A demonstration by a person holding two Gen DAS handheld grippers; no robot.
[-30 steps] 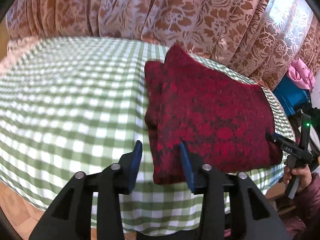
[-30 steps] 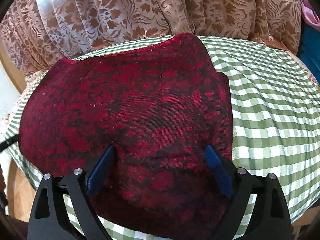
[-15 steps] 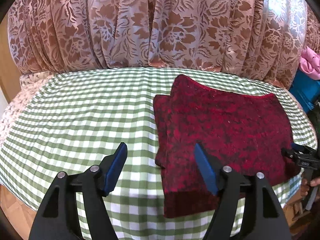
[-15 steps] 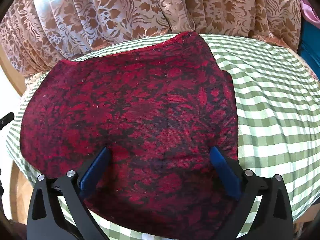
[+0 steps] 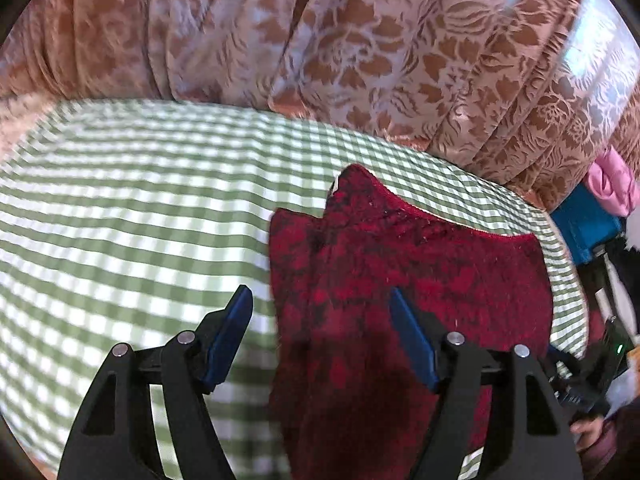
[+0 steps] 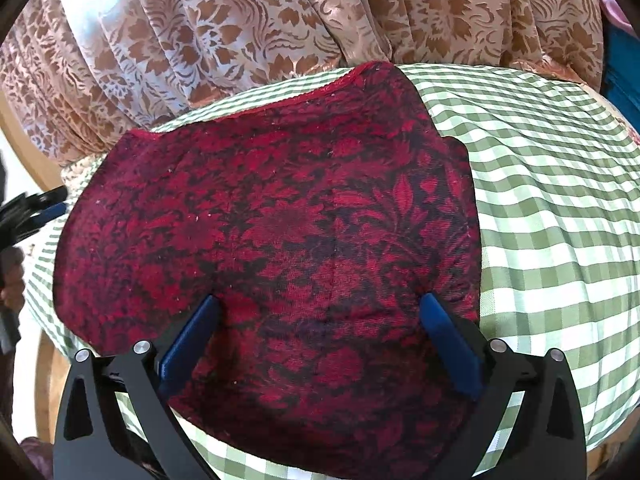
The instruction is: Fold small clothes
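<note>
A dark red garment (image 6: 272, 240) with a black floral pattern lies folded and flat, spreading ahead of and under the right hand-held gripper (image 6: 320, 320); a lower layer juts past its edge between the left hand-held gripper's (image 5: 320, 332) fingers.

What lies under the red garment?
The green checked cloth shows all round the garment, so it lies on that. Anything between them is covered and cannot be seen.

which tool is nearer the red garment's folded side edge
Left. The left tool straddles that edge of the red garment, open; the right tool hovers open over the garment's middle.
</note>
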